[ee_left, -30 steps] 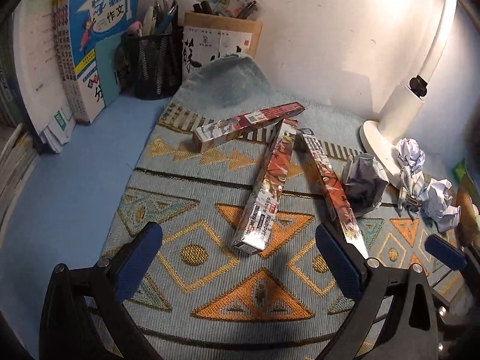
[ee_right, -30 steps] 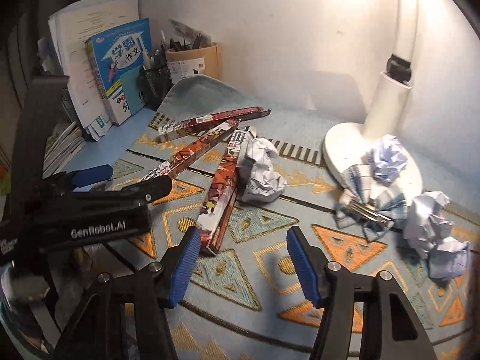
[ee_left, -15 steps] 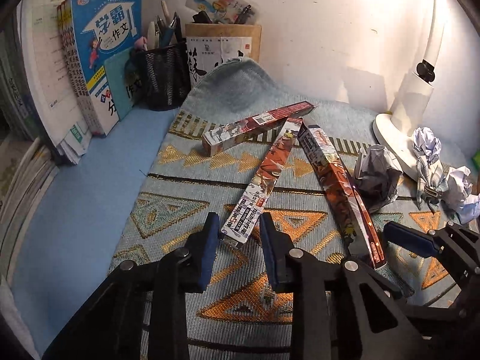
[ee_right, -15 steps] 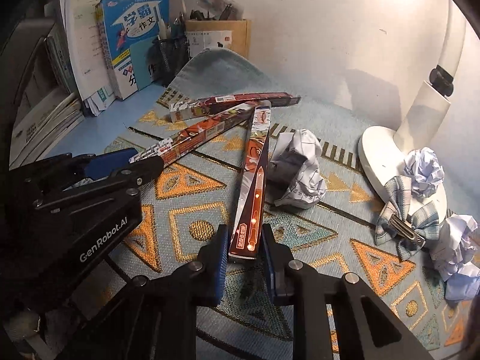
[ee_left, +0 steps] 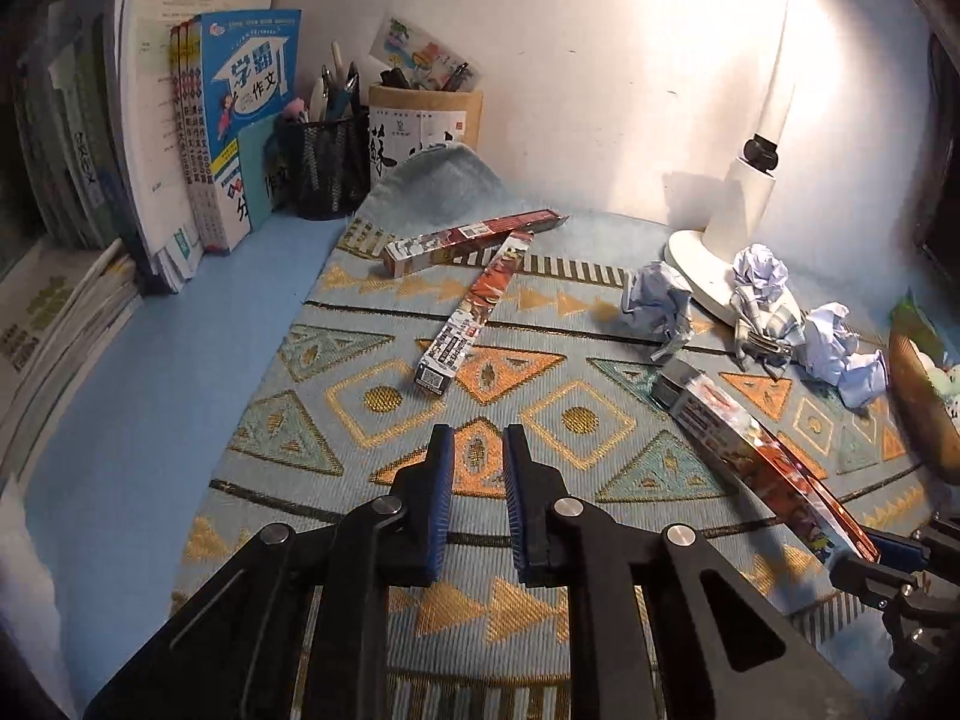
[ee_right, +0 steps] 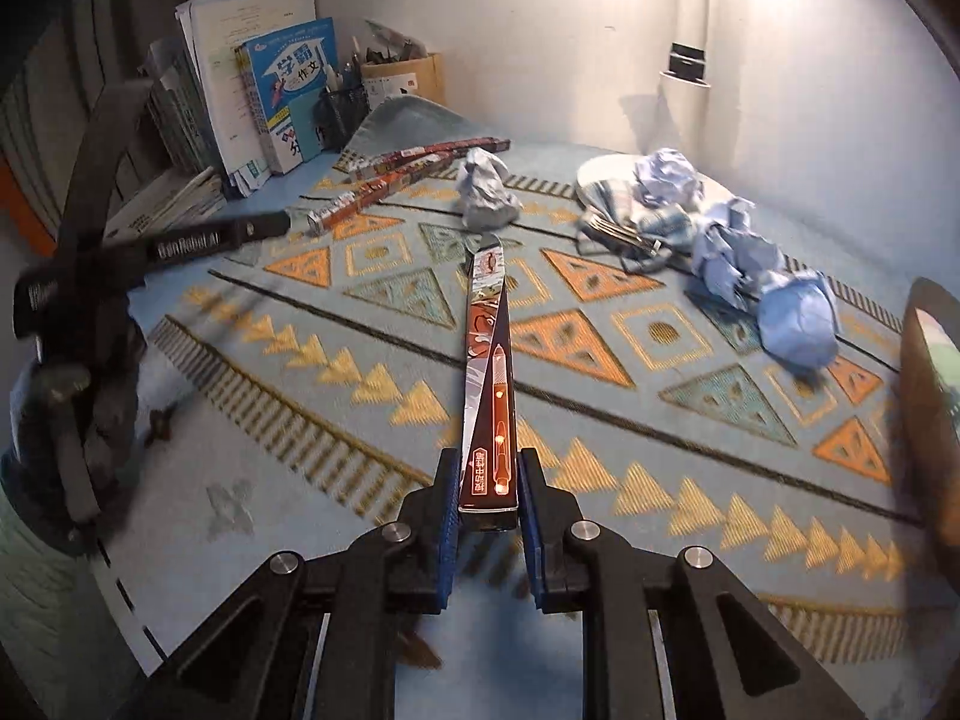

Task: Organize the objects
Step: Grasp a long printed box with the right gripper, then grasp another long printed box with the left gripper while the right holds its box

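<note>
My right gripper (ee_right: 487, 498) is shut on the near end of a long red pen box (ee_right: 489, 372) and holds it tilted above the patterned mat; the box also shows at the right of the left wrist view (ee_left: 750, 450). My left gripper (ee_left: 474, 480) is nearly shut and empty, hovering over the mat short of a second pen box (ee_left: 474, 315). A third pen box (ee_left: 468, 240) lies crosswise behind it. Crumpled paper balls (ee_left: 660, 306) and a plaid hair clip (ee_left: 765, 324) lie near the lamp base.
The patterned mat (ee_left: 360, 402) covers the blue desk. Books (ee_left: 240, 120) and two pen holders (ee_left: 327, 162) stand at the back left. A white lamp (ee_left: 738, 204) stands at the back right. A brown bowl-like object (ee_right: 936, 408) sits at the right edge.
My right gripper has pulled its pen box back and to the right, away from the other two boxes. My left gripper has drawn back from the second box, leaving it on the mat.
</note>
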Demonstrator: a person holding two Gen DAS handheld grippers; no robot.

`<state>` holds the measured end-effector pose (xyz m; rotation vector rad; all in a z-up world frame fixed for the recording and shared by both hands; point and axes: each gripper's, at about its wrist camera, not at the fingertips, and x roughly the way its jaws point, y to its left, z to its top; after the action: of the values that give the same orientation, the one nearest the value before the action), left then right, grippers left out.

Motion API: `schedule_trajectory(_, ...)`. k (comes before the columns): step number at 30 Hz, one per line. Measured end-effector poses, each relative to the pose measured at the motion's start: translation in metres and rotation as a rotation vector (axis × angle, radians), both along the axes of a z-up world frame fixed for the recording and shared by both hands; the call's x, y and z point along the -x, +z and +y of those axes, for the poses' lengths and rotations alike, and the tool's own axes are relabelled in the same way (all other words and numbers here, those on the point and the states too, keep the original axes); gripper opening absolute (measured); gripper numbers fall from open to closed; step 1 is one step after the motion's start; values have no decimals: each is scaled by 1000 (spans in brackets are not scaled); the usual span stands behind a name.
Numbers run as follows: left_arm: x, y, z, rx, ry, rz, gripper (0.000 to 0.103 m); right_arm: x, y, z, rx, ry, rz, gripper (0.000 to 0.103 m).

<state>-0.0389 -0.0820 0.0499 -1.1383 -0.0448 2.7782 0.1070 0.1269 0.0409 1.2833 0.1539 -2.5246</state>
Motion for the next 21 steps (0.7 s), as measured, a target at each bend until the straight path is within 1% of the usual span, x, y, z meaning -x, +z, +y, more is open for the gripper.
schedule_trajectory(2,4,7,-3,-24,25,-3,49,-2,-9,10,15,-14,-29,18)
schedule_trajectory(3,9,10,-4,-44,28,-5,56,-1,-11,15,27,-19,-31,18)
schedule_trajectory(4,17,12,-3,-43,29,0,71,0,-10,19,51,-22,-26,19)
schedule_trajectory(5,26,14,0,-26,31,11,82,3,-10,20,71,-20,-38,21)
schedule_trajectory(6,37,14,3,1,37,20,83,6,-9,21,84,-15,-46,24)
schedule_trajectory(7,49,13,6,25,44,20,83,9,-8,19,80,-10,-48,35)
schedule_trajectory(8,61,10,9,38,36,10,83,11,-7,16,67,-5,-47,43)
schedule_trajectory(9,72,6,12,51,26,-11,82,15,-7,13,55,-1,-41,58)
schedule_trajectory(10,83,-1,17,73,14,-39,74,17,-8,12,52,-2,-34,63)
schedule_trajectory(11,92,-9,22,101,-6,-66,55,20,-8,10,53,-2,-33,63)
schedule_trajectory(12,100,-17,27,137,-19,-95,48,23,-8,7,51,2,-33,63)
schedule_trajectory(14,107,-30,32,183,-20,-129,41,24,-9,2,21,-8,-18,53)
schedule_trajectory(15,104,-29,31,167,-22,-109,36,24,-10,0,10,-4,-21,36)
schedule_trajectory(16,102,-29,31,155,-24,-123,23,21,-9,-1,0,0,-10,23)
schedule_trajectory(17,98,-28,31,142,-29,-134,17,17,-8,0,8,8,-10,17)
schedule_trajectory(19,82,-24,33,139,-48,-138,16,7,-3,6,51,4,-14,17)
schedule_trajectory(21,53,-20,36,153,-66,-129,16,-8,2,16,83,-10,-8,17)
